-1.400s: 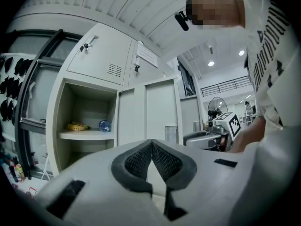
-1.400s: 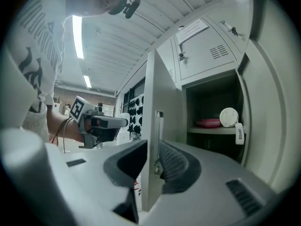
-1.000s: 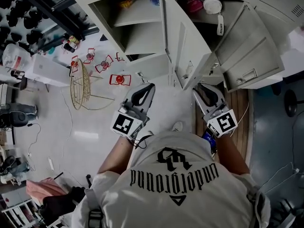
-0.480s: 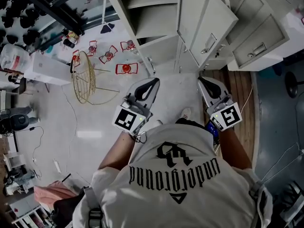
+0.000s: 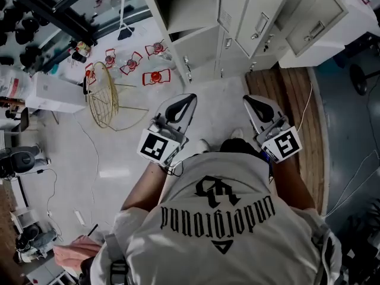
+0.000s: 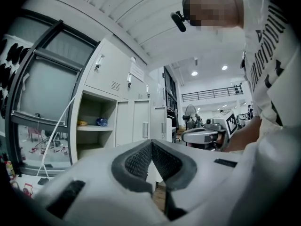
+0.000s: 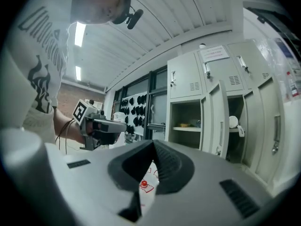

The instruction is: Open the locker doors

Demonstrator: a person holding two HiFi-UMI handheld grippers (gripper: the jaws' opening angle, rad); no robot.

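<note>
Backed off: locker doors (image 5: pixel 261 16) swung wide, farther ahead of the grippers; opening likely done.
Right gripper (image 5: pixel 248 100) just closed empty; left gripper (image 5: pixel 190 98) pinched together, empty.

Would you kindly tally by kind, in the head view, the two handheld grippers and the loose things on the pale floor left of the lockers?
Grippers: 2 (left gripper, right gripper)
Small red floor items: 5
Gold wire frame: 1
Total: 8
</note>
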